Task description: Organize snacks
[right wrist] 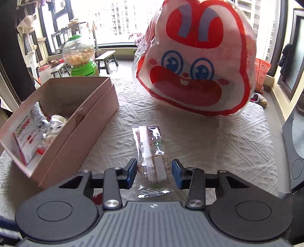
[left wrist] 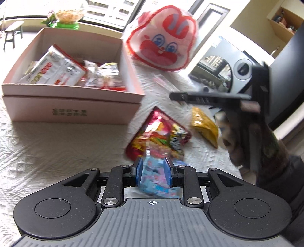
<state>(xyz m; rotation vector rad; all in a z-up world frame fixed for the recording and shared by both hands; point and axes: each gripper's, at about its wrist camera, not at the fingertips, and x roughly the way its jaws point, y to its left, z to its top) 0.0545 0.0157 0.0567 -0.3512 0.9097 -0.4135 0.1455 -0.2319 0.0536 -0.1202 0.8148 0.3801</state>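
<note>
My left gripper (left wrist: 153,170) is shut on a small light-blue and pink packet (left wrist: 154,185), held a little above the white cloth. Just beyond it lie a red foil snack bag (left wrist: 157,133) and a yellow packet (left wrist: 205,125). My right gripper (right wrist: 154,173) has its blue pads against the long edges of a clear-wrapped snack bar (right wrist: 150,144) lying flat on the cloth. In the left wrist view that right gripper (left wrist: 175,96) shows side-on, with a hand behind it. The pink cardboard box (left wrist: 72,106) (right wrist: 79,140) at the left holds several snack packs.
A big white and red rabbit-face bag (left wrist: 163,38) (right wrist: 195,62) stands at the back of the table. A green-based gumball dispenser (left wrist: 66,17) (right wrist: 79,55) stands behind the box. The white textured cloth (right wrist: 218,144) covers the table. Windows and benches lie beyond.
</note>
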